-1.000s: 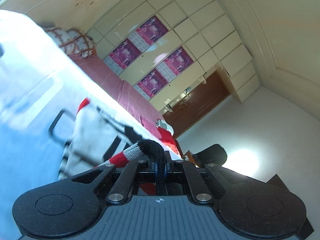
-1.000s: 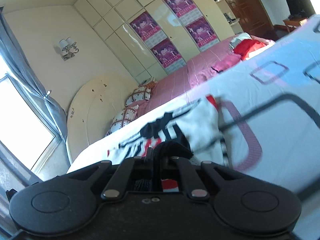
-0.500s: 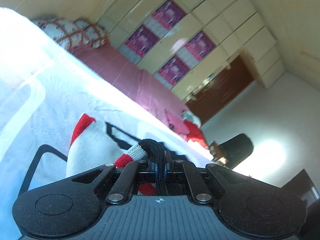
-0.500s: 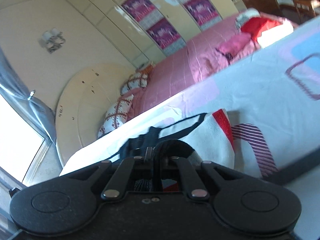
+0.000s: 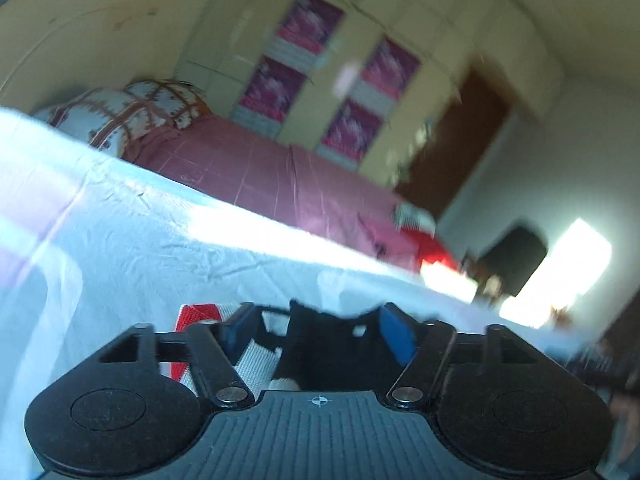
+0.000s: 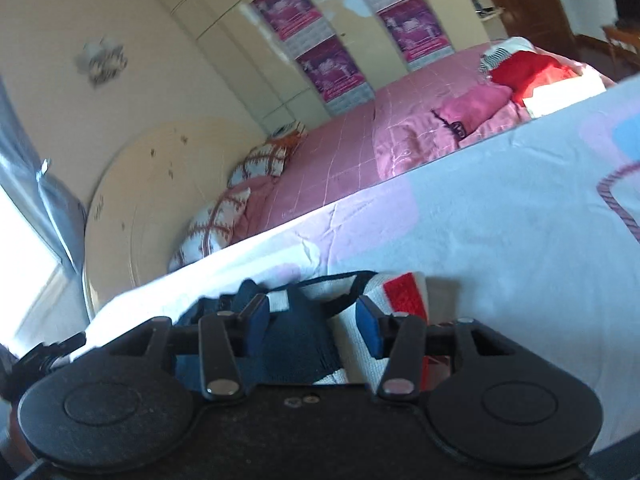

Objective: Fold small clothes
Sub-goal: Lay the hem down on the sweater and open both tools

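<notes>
The bed [image 6: 500, 240], under a pale printed sheet, carries the small knitted garment [image 6: 400, 296] near its edge. Left hand-held gripper [image 5: 316, 330] and right hand-held gripper [image 6: 312, 320] are both opening, cloth lying loose between unpressed pads. Both should clear the fold without dragging it.

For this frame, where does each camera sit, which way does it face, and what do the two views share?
Left wrist: rides the left gripper, looking along its opening jaws over the small garment on the white sheet; only gripper parts show.
Right wrist: rides the right gripper, jaws opening, same garment between them; only gripper parts show.
Shared: garment, sheet, pink bed, wardrobe posters.
</notes>
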### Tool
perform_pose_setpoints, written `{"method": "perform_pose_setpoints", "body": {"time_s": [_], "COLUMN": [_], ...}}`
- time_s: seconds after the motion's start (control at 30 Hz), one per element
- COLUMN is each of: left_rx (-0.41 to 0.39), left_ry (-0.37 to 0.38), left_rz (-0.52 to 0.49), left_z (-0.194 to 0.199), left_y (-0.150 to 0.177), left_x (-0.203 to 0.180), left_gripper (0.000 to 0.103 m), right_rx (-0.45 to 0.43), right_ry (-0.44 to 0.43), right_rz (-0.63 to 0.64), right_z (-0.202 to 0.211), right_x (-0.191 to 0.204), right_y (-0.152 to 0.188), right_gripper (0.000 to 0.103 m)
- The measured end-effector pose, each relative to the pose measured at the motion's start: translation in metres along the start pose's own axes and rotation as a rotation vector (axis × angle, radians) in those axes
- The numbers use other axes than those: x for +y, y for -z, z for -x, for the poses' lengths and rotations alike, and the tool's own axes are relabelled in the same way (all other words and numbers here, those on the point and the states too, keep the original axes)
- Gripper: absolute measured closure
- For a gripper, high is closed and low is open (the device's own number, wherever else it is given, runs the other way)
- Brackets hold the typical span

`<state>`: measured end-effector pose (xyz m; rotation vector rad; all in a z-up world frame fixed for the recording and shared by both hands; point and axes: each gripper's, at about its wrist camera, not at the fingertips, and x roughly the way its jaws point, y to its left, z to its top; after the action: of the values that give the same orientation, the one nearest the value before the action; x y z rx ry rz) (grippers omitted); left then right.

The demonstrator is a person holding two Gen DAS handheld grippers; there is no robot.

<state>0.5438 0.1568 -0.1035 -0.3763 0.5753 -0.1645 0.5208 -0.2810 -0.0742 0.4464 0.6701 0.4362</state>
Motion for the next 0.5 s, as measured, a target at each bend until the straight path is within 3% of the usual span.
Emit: {"method": "perform_pose_setpoints", "body": {"time_s": [0.07, 0.17, 0.2, 0.23, 0.3, 0.33, 0.37, 0.5], "left_rx": [0.079, 0.175, 0.2, 0.215, 0.215, 0.209, 0.199, 0.106], "left_ry": [-0.041, -0.064, -0.063, -0.075, -0.09, -0.088, -0.081, -0.049], "left_rz": [-0.119, -0.179, -0.183, -0.191, -0.178, -0.159, -0.142, -0.151], "left_z": [-0.012, -0.031, -0.035, -0.038, -0.038, -0.036, -0.033, -0.026], "left_y": [-0.002, -0.001, 0.001, 0.002, 0.001, -0.001, -0.002, 0.001], "left_x": [-0.01, -0.016, -0.017, -0.018, -0.016, -0.014, -0.011, -0.014], "left_gripper": [0.039, 0.04, 0.043, 0.056, 0.073, 0.09, 0.096, 0.098], "right_rx": [0.036, 0.105, 0.126, 0.146, 0.177, 0.178, 0.179, 0.102], "right_ry": [0.015, 0.045, 0.063, 0.071, 0.111, 0.13, 0.14, 0.147], "right_rz": [0.066, 0.178, 0.223, 0.264, 0.357, 0.396, 0.416, 0.459], "right_z": [-0.009, -0.028, -0.035, -0.041, -0.051, -0.054, -0.055, -0.043], "right_x": [0.008, 0.023, 0.029, 0.034, 0.046, 0.052, 0.056, 0.067], "right_y": [-0.002, -0.002, -0.001, 0.0, 0.005, 0.007, 0.008, 0.01], "right_gripper": [0.055, 0.057, 0.059, 0.061, 0.075, 0.078, 0.094, 0.098]}}
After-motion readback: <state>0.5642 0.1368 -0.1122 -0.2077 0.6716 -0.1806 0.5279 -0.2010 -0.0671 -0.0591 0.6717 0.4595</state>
